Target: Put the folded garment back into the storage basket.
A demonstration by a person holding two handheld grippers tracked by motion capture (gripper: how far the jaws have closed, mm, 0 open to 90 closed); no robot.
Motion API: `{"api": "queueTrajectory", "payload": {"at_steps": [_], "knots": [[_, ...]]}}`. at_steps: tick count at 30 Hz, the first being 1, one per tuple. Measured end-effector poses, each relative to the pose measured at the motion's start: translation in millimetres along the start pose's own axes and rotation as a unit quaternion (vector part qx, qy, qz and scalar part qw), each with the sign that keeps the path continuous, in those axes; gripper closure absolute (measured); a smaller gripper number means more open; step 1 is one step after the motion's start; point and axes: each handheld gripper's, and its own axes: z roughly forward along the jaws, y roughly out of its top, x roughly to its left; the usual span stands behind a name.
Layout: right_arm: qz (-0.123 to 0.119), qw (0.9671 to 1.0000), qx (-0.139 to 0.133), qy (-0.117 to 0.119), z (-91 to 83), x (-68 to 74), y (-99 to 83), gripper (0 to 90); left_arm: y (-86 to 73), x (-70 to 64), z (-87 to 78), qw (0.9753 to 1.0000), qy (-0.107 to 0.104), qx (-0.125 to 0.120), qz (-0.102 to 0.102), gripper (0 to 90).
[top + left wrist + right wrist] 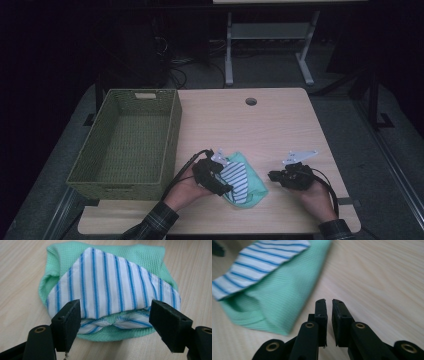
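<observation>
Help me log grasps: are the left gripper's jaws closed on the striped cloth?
No, the left gripper has its jaws wide apart either side of the striped cloth, not pinching it.

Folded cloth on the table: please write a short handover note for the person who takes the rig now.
Left hand-held gripper: open, jaws either side of the near edge of the folded cloth, not clamped.
Right hand-held gripper: shut, empty, on the table beside the cloth.
Cloth: green with a blue-striped piece on top, right of the wicker basket.
Done: cloth looks folded.
Left: probably grip it and put it in the basket.
</observation>
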Motion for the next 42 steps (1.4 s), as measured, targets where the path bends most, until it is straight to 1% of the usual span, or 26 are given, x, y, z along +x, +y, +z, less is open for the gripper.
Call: {"api": "queueTrajectory", "payload": {"at_steps": [1, 3, 5, 6, 7, 8, 10, 11, 13, 15, 16, 19, 20, 21, 26, 27, 28, 33, 35, 36, 37, 38, 39, 40, 42], "knots": [[0.004, 1.0, 0.0, -0.004, -0.5, -2.7, -0.6, 79.5, 0.3, -0.6, 1.2, 1.0, 0.0, 0.003, 0.004, 24.4], [0.017, 0.9997, 0.0, -0.018, -1.4, -8.0, -2.1, 70.9, 0.6, -2.4, 4.5, 1.0, 0.003, 0.005, 0.005, 23.8], [0.023, 0.999, 0.0, -0.039, -0.3, -14.5, -3.7, 62.0, 0.6, -1.8, 6.7, 0.9998, 0.004, 0.014, 0.016, 23.2], [0.026, 0.9984, 0.004, -0.049, 0.5, -16.3, -4.7, 57.1, 0.3, -2.1, 8.3, 0.9998, 0.005, 0.016, 0.014, 23.2], [0.029, 0.9978, 0.01, -0.058, 1.5, -18.6, -5.3, 54.0, -0.2, -1.7, 10.2, 0.9997, 0.006, 0.019, 0.015, 23.2], [0.034, 0.9974, 0.014, -0.063, 2.4, -20.3, -6.0, 51.3, -0.4, -0.7, 11.7, 0.9994, 0.006, 0.028, 0.019, 22.9], [0.04, 0.9963, 0.013, -0.075, 2.9, -23.8, -7.2, 45.3, -1.6, -0.9, 15.5, 0.9991, 0.004, 0.037, 0.02, 21.8], [0.046, 0.9957, 0.014, -0.079, 2.8, -24.5, -7.2, 43.0, -2.1, -1.5, 17.9, 0.999, 0.004, 0.039, 0.02, 21.5], [0.049, 0.9948, 0.012, -0.088, 2.8, -28.5, -8.0, 38.5, -2.3, -1.8, 20.1, 0.9986, 0.004, 0.047, 0.025, 20.6], [0.063, 0.9936, 0.009, -0.094, 2.3, -31.5, -8.7, 33.2, -2.9, -2.5, 22.6, 0.9984, 0.003, 0.05, 0.027, 19.0], [0.065, 0.9929, 0.008, -0.1, 2.4, -33.4, -9.3, 30.9, -3.0, -3.1, 23.3, 0.9981, 0.005, 0.054, 0.031, 18.5], [0.07, 0.9911, 0.008, -0.113, 2.8, -36.2, -10.4, 25.3, -3.3, -5.4, 24.8, 0.9979, 0.011, 0.054, 0.034, 18.2], [0.07, 0.9898, 0.009, -0.124, 3.7, -36.7, -10.8, 22.5, -3.4, -5.9, 25.0, 0.9978, 0.013, 0.054, 0.034, 18.2], [0.075, 0.9893, 0.006, -0.125, 4.6, -37.2, -10.9, 20.4, -3.6, -6.2, 25.2, 0.9978, 0.013, 0.055, 0.035, 18.2], [0.077, 0.9883, 0.002, -0.132, 6.0, -40.1, -12.3, 14.4, -3.5, -8.0, 25.7, 0.9976, 0.021, 0.056, 0.035, 19.7], [0.079, 0.9881, 0.001, -0.132, 6.3, -40.4, -12.5, 13.5, -3.3, -8.3, 25.3, 0.9974, 0.024, 0.058, 0.035, 20.8], [0.079, 0.9879, 0.0, -0.134, 6.6, -40.8, -12.8, 13.1, -3.0, -8.1, 24.5, 0.9967, 0.029, 0.063, 0.042, 23.5], [0.082, 0.9871, -0.005, -0.137, 7.8, -40.9, -14.1, 10.5, -2.2, -8.1, 22.2, 0.9965, 0.028, 0.063, 0.048, 35.6], [0.081, 0.9869, -0.009, -0.139, 8.2, -40.9, -14.8, 10.0, -1.6, -7.6, 21.4, 0.9963, 0.027, 0.063, 0.051, 42.4], [0.08, 0.9868, -0.017, -0.14, 8.4, -40.6, -16.8, 9.9, -1.5, -7.8, 21.5, 0.9966, 0.027, 0.059, 0.049, 46.2], [0.079, 0.9863, -0.027, -0.142, 8.4, -40.0, -19.4, 10.0, -1.0, -7.0, 20.7, 0.9962, 0.028, 0.063, 0.054, 49.9], [0.077, 0.9864, -0.032, -0.142, 8.4, -40.0, -20.8, 10.0, -0.7, -6.6, 20.5, 0.996, 0.028, 0.064, 0.055, 53.3], [0.078, 0.9863, -0.032, -0.142, 8.4, -39.8, -20.8, 10.0, -0.6, -5.9, 20.4, 0.9961, 0.028, 0.063, 0.055, 58.8], [0.078, 0.9863, -0.032, -0.142, 8.4, -39.8, -20.8, 10.0, -0.5, -5.3, 20.2, 0.9961, 0.028, 0.063, 0.054, 58.8], [0.078, 0.9863, -0.032, -0.142, 8.6, -39.8, -20.8, 10.0, -0.4, -3.4, 19.6, 0.9961, 0.03, 0.063, 0.054, 64.5]]}}
